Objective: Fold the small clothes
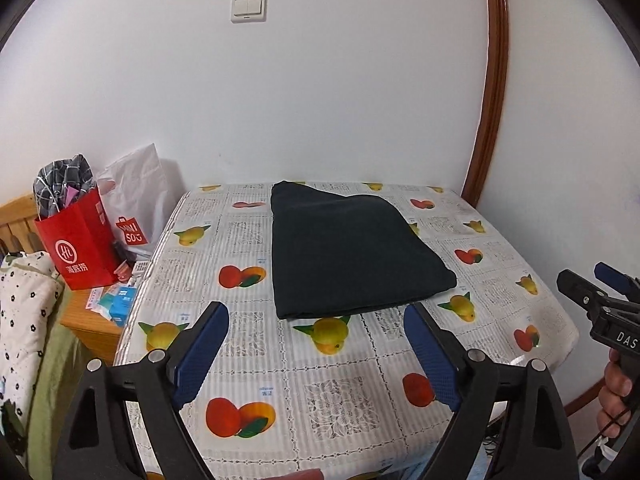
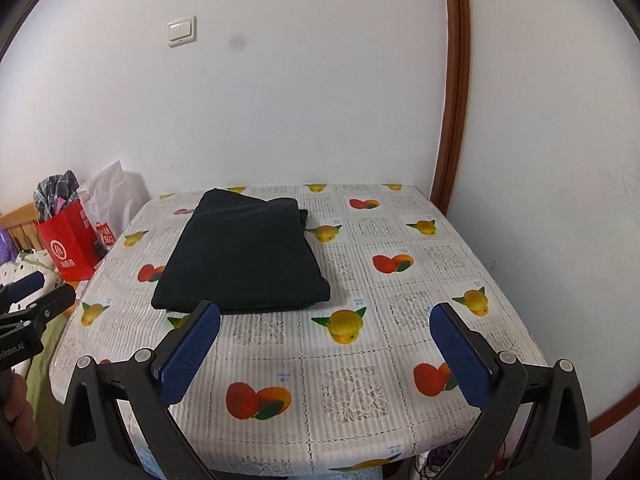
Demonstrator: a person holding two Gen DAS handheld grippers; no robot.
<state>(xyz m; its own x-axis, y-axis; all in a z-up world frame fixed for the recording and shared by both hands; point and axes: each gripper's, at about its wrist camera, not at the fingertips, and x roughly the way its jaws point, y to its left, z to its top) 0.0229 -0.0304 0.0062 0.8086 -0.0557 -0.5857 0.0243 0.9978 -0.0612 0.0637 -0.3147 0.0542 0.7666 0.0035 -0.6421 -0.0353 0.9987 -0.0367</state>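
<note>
Cloth (image 1: 352, 252) is folded flat on surface (image 1: 340, 392); soft, light, best pinched at near corners. Left claw (image 1: 316, 344) and right claw (image 2: 326, 344) are held wide, empty.

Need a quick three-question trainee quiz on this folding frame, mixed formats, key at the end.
1. True or false: the dark garment lies folded on the fruit-print tablecloth, and neither gripper touches it.
2. Multiple choice: the left gripper and right gripper are A) both open and empty, B) both shut on the garment, C) one open, one shut.
3. Fill in: left of the table stands a red ____ with checked fabric sticking out.

Key: 1 true; 2 A; 3 bag
</note>
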